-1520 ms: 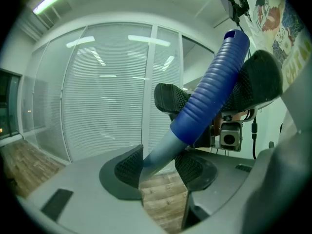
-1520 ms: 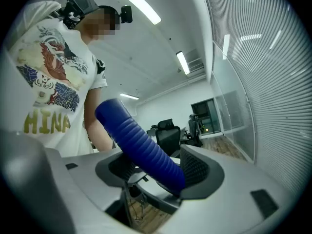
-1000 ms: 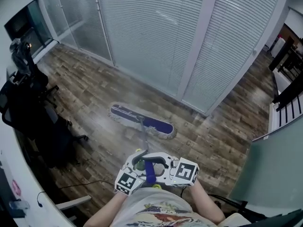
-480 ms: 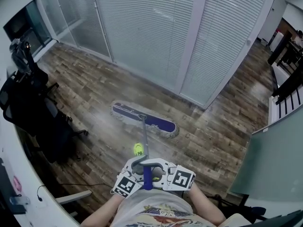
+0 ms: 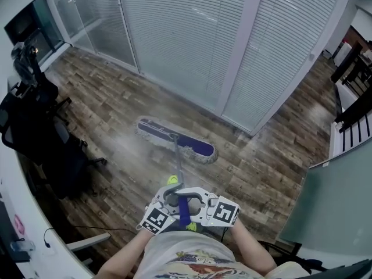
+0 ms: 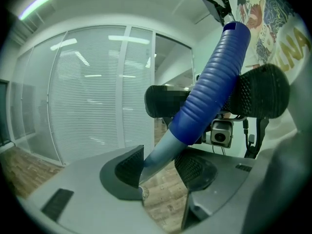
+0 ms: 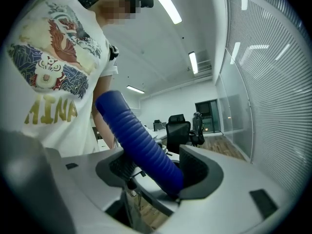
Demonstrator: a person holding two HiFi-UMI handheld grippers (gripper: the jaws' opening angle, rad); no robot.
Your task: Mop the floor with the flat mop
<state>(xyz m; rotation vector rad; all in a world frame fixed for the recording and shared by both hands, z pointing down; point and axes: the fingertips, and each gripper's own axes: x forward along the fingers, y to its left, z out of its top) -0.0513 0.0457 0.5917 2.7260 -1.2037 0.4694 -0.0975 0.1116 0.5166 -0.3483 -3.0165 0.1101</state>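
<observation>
- Mop head (image 5: 175, 140) lies on the floor (image 5: 116, 115), centre frame, below the blinds (image 5: 186, 34) (upper half).
- Its handle (image 5: 176, 166) runs down to left gripper (image 5: 172, 197) and right gripper (image 5: 197, 201), bottom centre.
- Chair (image 5: 40, 138) stands at left edge.

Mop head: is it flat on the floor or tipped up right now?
Flat. In the head view the mop head lies full length on the wood floor, its handle slanting back toward the person.
</observation>
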